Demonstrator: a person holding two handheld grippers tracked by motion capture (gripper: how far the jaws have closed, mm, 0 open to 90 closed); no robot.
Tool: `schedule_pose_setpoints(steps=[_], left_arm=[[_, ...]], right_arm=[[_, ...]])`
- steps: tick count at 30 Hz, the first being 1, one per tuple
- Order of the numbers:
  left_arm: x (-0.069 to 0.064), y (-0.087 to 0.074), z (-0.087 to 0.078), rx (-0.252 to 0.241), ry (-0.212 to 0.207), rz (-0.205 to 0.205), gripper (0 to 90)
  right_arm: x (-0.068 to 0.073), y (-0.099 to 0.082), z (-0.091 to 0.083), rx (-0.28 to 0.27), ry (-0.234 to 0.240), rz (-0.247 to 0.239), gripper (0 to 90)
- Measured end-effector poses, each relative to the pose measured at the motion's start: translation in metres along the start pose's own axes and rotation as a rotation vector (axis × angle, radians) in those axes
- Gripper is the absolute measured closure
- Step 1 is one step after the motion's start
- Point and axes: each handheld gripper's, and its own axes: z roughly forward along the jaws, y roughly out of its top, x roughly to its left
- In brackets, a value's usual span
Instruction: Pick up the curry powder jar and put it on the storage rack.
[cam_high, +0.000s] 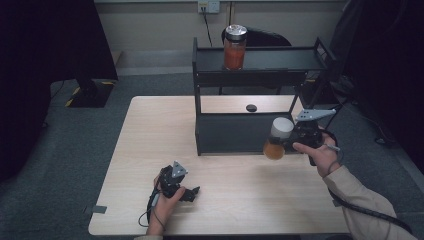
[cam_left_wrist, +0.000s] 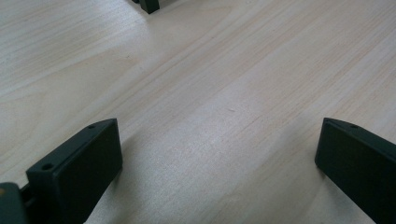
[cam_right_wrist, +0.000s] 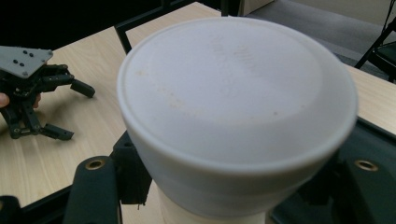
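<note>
Right gripper (cam_high: 289, 141) clamped on white-lidded jar (cam_high: 278, 138), lifted before black shelf (cam_high: 227, 132).
Left gripper (cam_high: 192, 192) resting on table (cam_high: 150, 130), fingers (cam_left_wrist: 77, 170) wide apart, nothing between.

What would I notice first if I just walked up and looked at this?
Probably the jar with the white lid, full of something orange, held in the air by the right gripper in front of the black shelf rack. Next, the red-filled jar with a shiny lid standing alone on the rack's top shelf. The left gripper rests low on the wooden table, jaws wide open.
</note>
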Motion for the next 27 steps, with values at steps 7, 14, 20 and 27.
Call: schedule_pose_setpoints(steps=[7,14,20,27], left_arm=[[0.000,0.000,0.000,0.000,0.000,0.000,0.0],[0.000,0.000,0.000,0.000,0.000,0.000,0.0],[0.000,0.000,0.000,0.000,0.000,0.000,0.0],[0.000,0.000,0.000,0.000,0.000,0.000,0.0]], right_arm=[[-0.003,0.018,-0.001,0.002,-0.014,-0.004,34.7],[-0.008,0.035,-0.005,-0.010,-0.023,-0.002,34.7],[-0.013,0.048,-0.007,-0.011,-0.025,0.000,34.8],[-0.019,0.061,-0.014,-0.013,-0.038,0.008,34.8]])
